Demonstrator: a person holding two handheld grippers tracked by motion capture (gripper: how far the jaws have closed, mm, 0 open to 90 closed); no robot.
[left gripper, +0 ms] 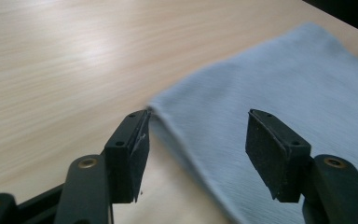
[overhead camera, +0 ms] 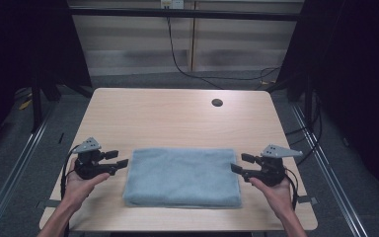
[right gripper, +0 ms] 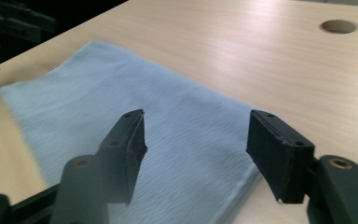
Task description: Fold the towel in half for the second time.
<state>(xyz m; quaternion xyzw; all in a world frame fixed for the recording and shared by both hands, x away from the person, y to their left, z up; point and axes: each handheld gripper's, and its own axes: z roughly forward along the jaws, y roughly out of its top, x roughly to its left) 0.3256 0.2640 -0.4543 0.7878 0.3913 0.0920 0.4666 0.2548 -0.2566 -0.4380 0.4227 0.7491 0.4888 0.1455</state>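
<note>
On the near half of the table (overhead camera: pixel 177 108) a folded blue-grey towel (overhead camera: pixel 182 177) lies flat, its long edges running left to right, with the left gripper (overhead camera: pixel 119 159) just off its left end and the right gripper (overhead camera: pixel 239 163) just off its right end. Both pairs of jaws are spread wide and hold nothing. From the left gripper view the towel (left gripper: pixel 279 93) shows one corner close to the jaws, one pad over bare wood and the other over cloth; from the right gripper view the towel (right gripper: pixel 135 102) fills the gap between the jaws, and its stacked layers show at the near edge. The likeliest trouble, as I judge it, is an uneven grab: if the jaws close too high they may catch the top layer alone, and the fold will peel open when lifted. If one gripper bites deeper than the other, the cloth would hang skewed and any new fold would come out crooked. A pad pressed hard into the wood could also skid and push the towel along rather than gripping it. The round hole (overhead camera: pixel 217 102) at the far side sits well apart and poses no risk.
</note>
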